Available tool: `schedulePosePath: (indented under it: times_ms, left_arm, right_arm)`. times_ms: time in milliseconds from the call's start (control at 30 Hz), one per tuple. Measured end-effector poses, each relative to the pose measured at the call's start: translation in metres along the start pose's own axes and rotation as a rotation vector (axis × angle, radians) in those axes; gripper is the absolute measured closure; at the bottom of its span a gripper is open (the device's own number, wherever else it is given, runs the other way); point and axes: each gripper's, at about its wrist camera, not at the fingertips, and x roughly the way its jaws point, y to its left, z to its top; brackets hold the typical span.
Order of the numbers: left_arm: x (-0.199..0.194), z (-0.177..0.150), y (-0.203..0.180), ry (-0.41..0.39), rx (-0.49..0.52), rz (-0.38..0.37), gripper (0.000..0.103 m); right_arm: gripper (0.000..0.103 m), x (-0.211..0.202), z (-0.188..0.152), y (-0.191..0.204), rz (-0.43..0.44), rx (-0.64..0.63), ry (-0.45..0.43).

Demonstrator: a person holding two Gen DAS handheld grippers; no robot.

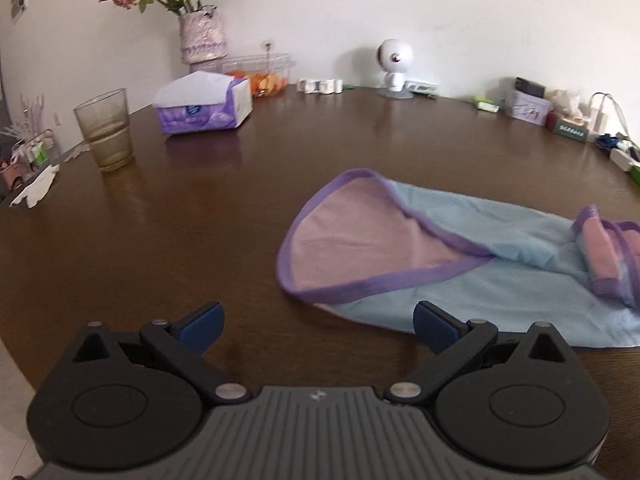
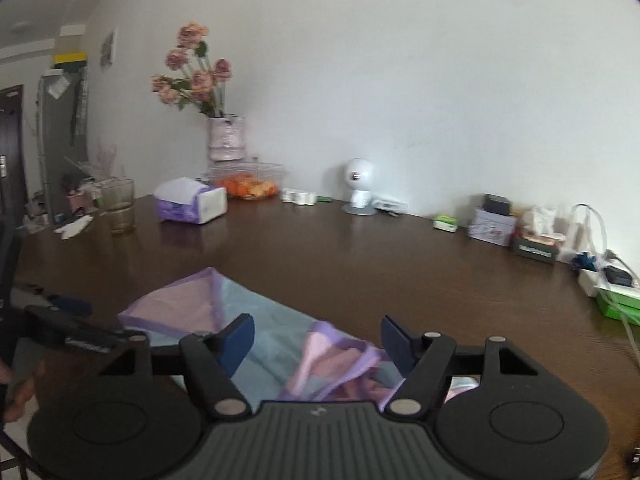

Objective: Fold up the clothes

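left wrist view shows the garment (image 1: pixel 460 264), a light blue and pink piece with purple trim, lying part-folded on the dark wooden table (image 1: pixel 200 232), a pink flap turned over the blue and its right end bunched. the left gripper (image 1: pixel 318 320) hangs just short of the near hem, jaws wide, nothing between them. in the right wrist view the right gripper (image 2: pixel 318 340) stands above the bunched end (image 2: pixel 340 364), jaws apart and holding nothing. the thin cloth looks slippery on the polished top, so a shallow pinch may catch one layer and drag the fold askew. the drinking glass (image 1: pixel 105 128) and tissue pack (image 1: pixel 204 106) sit well apart, little risk.
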Motion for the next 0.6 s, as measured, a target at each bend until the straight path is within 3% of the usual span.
schedulePosePath:
  times_ms: [67,167,300,367,400,500,600]
  left_arm:
    - [0.005,0.0,0.003,0.005,-0.031,0.014,0.0]
    - [0.008,0.005,0.003,0.013,-0.019,0.02,0.0]
    - [0.013,0.008,-0.001,0.024,-0.012,0.019,0.0]
    - [0.016,0.009,-0.002,0.036,-0.028,-0.002,0.001]
    - [0.016,0.01,-0.003,0.041,-0.028,-0.004,0.001]
    - [0.016,0.014,-0.004,0.047,-0.042,-0.001,0.014]
    - [0.014,0.015,-0.005,0.038,-0.049,0.013,0.029]
  right_arm:
    - [0.045,0.022,-0.006,-0.017,-0.058,0.052,0.096]
    - [0.047,0.055,-0.014,-0.027,-0.001,0.115,0.246]
    - [0.048,0.039,0.034,-0.007,0.035,-0.09,0.049]
    - [0.046,0.051,0.07,0.001,0.111,-0.181,-0.061]
    - [0.046,0.07,0.083,0.008,0.186,-0.251,-0.046]
    - [0.051,0.149,0.102,0.042,0.452,-0.455,0.157]
    - [0.051,0.21,0.103,0.075,0.566,-0.557,0.236]
